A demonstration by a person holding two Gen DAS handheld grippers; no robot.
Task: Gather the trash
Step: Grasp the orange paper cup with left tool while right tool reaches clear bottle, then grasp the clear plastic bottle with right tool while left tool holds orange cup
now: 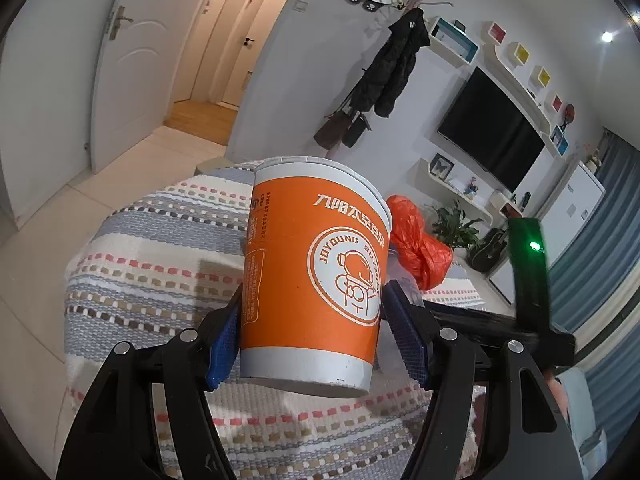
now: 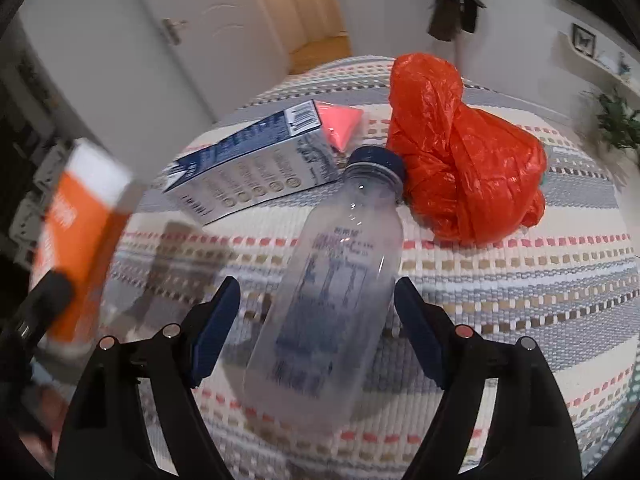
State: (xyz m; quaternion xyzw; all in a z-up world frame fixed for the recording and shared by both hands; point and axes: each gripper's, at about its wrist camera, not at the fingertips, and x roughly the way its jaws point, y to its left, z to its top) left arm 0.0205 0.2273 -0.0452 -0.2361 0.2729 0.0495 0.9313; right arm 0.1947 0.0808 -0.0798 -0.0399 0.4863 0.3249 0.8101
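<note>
The left gripper (image 1: 310,336) holds an orange and white paper cup (image 1: 316,268), its two blue pads pressed against the cup's lower sides. The cup is lifted clear of the surface beneath and leans a little to the left, its white rim at the top. Below it lies a desk covered in a woven cloth (image 1: 152,264) with grey, cream, pink and brown stripes. Behind the cup, on the same cloth, sits a crumpled orange plastic bag (image 1: 418,246). In the right wrist view, the right gripper (image 2: 316,328) is spread wide, and a clear plastic bottle (image 2: 332,300) with a dark blue cap lies on its side between the fingers, the cap pointing away from the camera. The fingers stand on either side of the bottle; the left pad is apart from it, and whether the right pad touches it cannot be told. The bottle's cap rests just beside the orange plastic bag (image 2: 464,152), which sits up and to the right. To the left of the cap lies a blue and white carton (image 2: 256,164) on its side, with a small pink wrapper (image 2: 340,126) at its far end. At the left edge of this view the cup (image 2: 80,232) appears blurred, held in the air beside the desk.
</note>
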